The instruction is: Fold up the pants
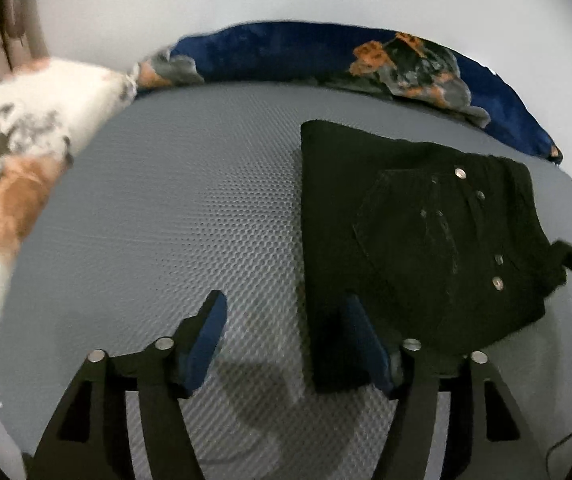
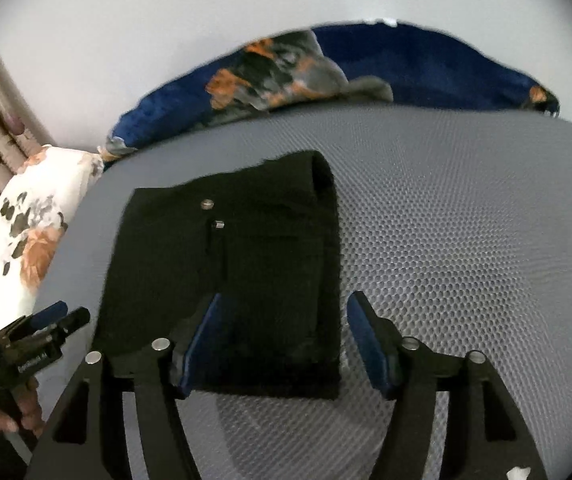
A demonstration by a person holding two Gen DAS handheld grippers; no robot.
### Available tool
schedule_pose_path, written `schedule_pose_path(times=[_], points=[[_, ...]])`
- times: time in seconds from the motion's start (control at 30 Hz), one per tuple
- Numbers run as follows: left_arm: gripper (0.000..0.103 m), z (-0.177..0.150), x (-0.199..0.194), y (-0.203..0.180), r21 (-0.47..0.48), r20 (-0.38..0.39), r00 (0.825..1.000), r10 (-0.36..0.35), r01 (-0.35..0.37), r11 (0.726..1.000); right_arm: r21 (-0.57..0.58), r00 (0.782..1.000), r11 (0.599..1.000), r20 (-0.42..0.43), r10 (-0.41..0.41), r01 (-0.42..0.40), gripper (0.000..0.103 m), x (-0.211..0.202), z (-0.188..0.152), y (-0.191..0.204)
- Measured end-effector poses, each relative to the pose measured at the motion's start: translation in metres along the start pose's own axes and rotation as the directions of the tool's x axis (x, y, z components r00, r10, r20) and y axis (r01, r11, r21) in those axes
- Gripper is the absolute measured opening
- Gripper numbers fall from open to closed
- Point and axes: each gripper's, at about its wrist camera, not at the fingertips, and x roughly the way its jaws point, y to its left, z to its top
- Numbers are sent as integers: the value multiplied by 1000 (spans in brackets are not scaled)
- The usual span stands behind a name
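Note:
The black pants (image 1: pixel 406 240) lie folded into a compact rectangle on the grey honeycomb mat (image 1: pixel 185 208), metal buttons facing up. My left gripper (image 1: pixel 286 320) is open over the mat at the pants' near left edge, its right finger over the cloth and its left finger over bare mat. In the right wrist view the same pants (image 2: pixel 225 264) sit left of centre. My right gripper (image 2: pixel 286 308) is open above their near right corner, with no pad pressing the fabric. The left gripper (image 2: pixel 57 316) shows at that view's left edge, held by a hand.
A dark blue floral blanket (image 1: pixel 326 56) is bunched along the far edge of the mat. A white pillow with orange and grey flowers (image 1: pixel 21 168) lies at the left. A pale wall stands behind. Bare mat (image 2: pixel 466 220) extends to the right of the pants.

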Motion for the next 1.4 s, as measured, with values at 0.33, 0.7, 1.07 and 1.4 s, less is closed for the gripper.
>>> schedule_pose_path(times=[0.33, 0.7, 1.07, 1.4], points=[[68, -37, -45, -7, -30, 24, 999, 44, -43, 999, -70, 998, 997, 52, -21, 25, 78, -37, -46, 52], [68, -58, -72, -9, -45, 61, 996, 69, -66, 997, -101, 990, 990, 107, -87, 98, 91, -57, -73, 74], [68, -65, -83, -20, -26, 79, 995, 59, -57, 998, -136, 991, 986, 108, -82, 97, 92, -60, -81, 84], [68, -65, -85, -24, -9, 96, 993, 68, -67, 998, -114, 994, 990, 85, -71, 80, 92, -57, -84, 81]])
